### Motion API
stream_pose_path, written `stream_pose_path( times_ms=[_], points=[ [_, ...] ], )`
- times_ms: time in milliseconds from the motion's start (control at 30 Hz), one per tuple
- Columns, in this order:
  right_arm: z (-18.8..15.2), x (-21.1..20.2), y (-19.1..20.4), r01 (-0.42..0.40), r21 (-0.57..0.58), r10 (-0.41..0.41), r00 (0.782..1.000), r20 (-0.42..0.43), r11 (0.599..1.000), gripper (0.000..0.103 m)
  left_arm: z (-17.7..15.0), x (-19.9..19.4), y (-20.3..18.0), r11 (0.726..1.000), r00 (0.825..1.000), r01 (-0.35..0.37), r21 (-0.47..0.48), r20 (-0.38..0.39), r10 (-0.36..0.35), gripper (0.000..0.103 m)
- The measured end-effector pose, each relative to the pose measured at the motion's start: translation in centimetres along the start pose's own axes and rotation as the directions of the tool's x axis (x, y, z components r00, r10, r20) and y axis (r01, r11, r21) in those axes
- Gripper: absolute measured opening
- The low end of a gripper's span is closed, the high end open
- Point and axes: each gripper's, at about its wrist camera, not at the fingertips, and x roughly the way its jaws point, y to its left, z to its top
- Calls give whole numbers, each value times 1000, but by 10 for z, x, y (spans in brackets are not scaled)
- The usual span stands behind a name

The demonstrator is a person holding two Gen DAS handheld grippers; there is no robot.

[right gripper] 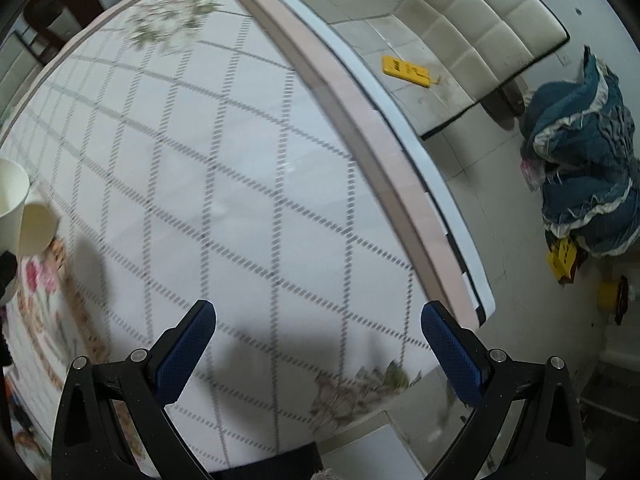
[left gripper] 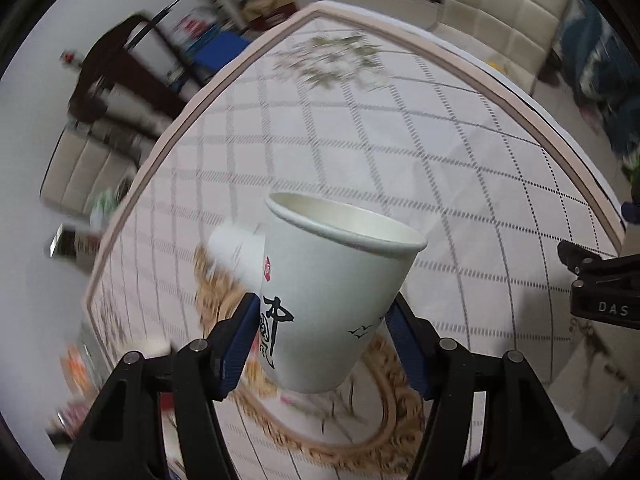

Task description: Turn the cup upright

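A white paper cup [left gripper: 336, 292] with black calligraphy and a red stamp sits between the blue pads of my left gripper [left gripper: 322, 318]. The gripper is shut on its lower body and holds it above the table, mouth up and tilted a little to the right. The same cup shows at the far left edge of the right wrist view [right gripper: 10, 204]. A second white cup [left gripper: 236, 252] lies on its side on the table just behind it, also seen in the right wrist view [right gripper: 36, 228]. My right gripper [right gripper: 318, 332] is open and empty over the table's right part.
The table [left gripper: 460, 152] has a checked cloth with flower prints and a pink border. The right gripper's body [left gripper: 600, 288] is at the right edge. Beige chairs [right gripper: 480, 28], blue cloth [right gripper: 584, 152] and yellow items [right gripper: 408, 70] lie on the floor beyond the table edge.
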Motion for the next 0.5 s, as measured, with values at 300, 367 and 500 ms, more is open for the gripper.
stream_pose_path(
  times_ms=[300,367,500],
  points=[
    [-37,-20,82,-11,-134,13,1000,16,991,103,-106,20,80,932,990,29,-361,-116,-76,62],
    [-47,-19,106,-5,-182,8,1000,14,983,103,-129,31,96,894,984,41,-446,-137,-113,62],
    [-59,-12,145,21,-251,-20,1000,5,968,103,-174,68,123,743,943,119,-659,-159,-292,62]
  ],
)
